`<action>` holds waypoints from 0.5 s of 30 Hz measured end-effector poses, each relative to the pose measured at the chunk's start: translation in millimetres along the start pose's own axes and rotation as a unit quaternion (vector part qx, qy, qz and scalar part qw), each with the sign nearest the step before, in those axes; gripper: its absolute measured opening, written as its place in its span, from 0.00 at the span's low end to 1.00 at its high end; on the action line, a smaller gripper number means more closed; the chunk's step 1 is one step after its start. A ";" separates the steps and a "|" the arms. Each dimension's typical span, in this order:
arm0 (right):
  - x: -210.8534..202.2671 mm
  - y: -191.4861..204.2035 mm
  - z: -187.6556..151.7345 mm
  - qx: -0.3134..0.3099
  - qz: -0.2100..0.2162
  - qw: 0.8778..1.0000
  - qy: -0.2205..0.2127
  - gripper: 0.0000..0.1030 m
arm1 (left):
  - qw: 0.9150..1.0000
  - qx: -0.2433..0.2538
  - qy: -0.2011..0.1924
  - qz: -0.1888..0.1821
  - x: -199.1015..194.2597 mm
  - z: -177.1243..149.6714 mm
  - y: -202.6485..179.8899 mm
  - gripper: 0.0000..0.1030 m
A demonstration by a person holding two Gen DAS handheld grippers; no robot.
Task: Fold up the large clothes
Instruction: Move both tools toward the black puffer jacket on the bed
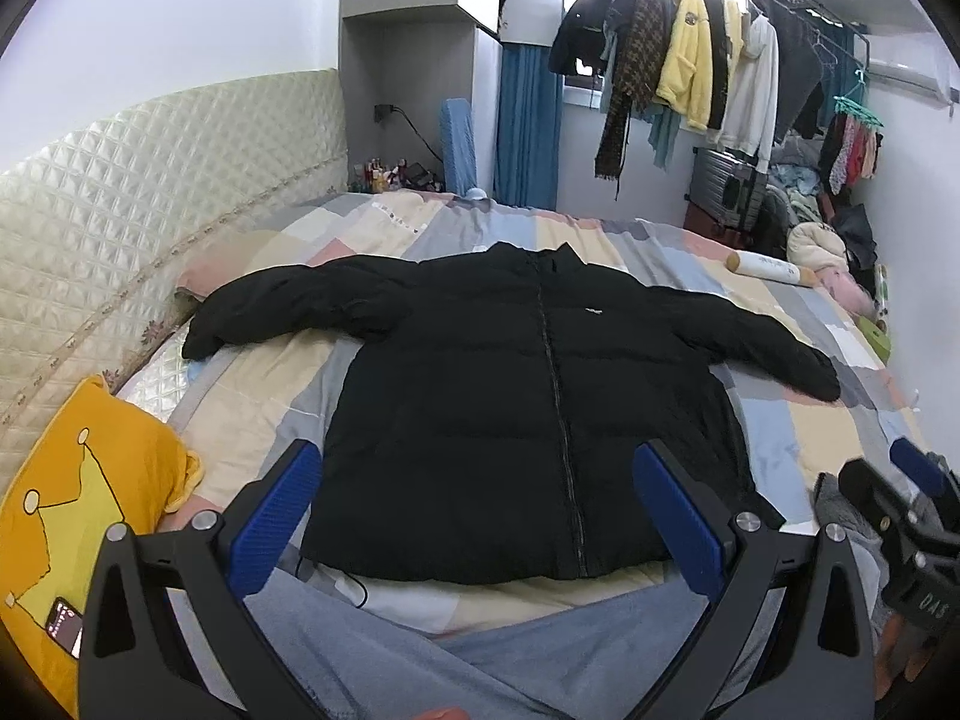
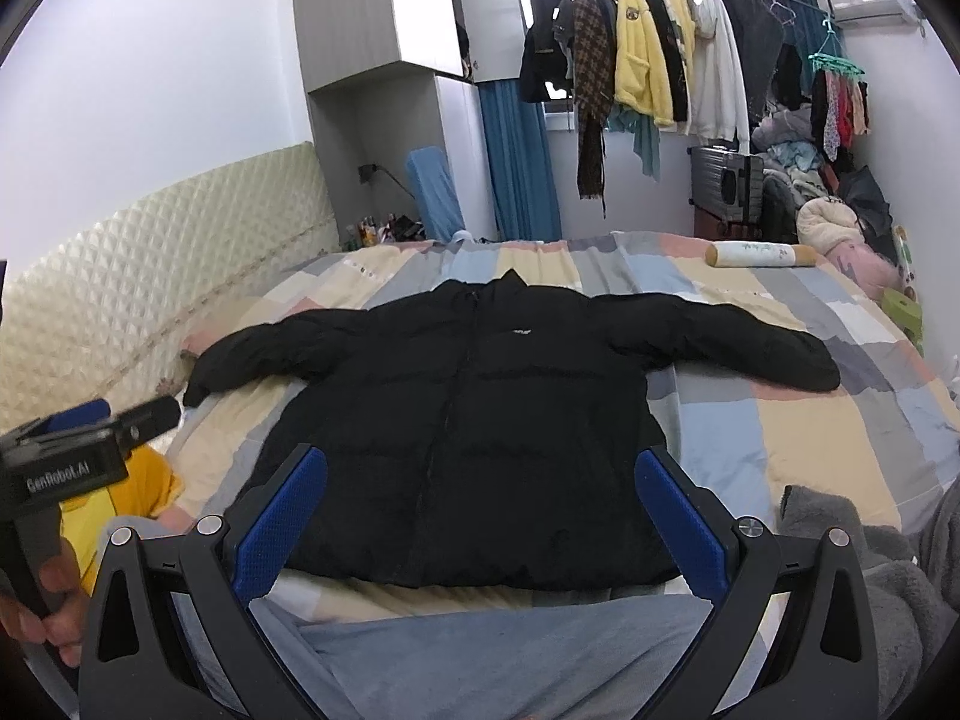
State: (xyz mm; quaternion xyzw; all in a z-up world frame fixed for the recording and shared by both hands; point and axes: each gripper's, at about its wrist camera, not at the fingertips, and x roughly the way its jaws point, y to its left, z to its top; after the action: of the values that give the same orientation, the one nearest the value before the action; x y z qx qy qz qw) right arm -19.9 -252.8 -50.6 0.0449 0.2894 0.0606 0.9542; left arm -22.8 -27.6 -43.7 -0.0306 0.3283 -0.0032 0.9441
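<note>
Because the black jacket point(image 1: 516, 420) lies spread front-up on the bed point(image 1: 798, 420) — sleeves out, ready for folding — we hold the left gripper point(image 1: 480, 516) and right gripper point(image 2: 480, 522) above its hem, jaws apart, empty.

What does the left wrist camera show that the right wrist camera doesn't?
Only the left wrist view: a phone on the yellow pillow, and the right tool at its edge. Only the right wrist view: the left tool with a hand gripping it. Both: the black jacket spread flat, sleeves out, on the bed, each tool open.
</note>
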 end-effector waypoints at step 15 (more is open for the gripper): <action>23.7 -2.7 -5.9 -0.007 0.006 1.000 0.006 1.00 | 0.999 -0.020 0.022 0.016 35.4 -15.0 11.1 1.00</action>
State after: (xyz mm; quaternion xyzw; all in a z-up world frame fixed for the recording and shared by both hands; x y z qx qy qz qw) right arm -3.4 -251.8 -68.8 0.0394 0.2943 0.0682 0.9525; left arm -4.6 -18.3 -78.0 -0.0444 0.3491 0.0174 0.9359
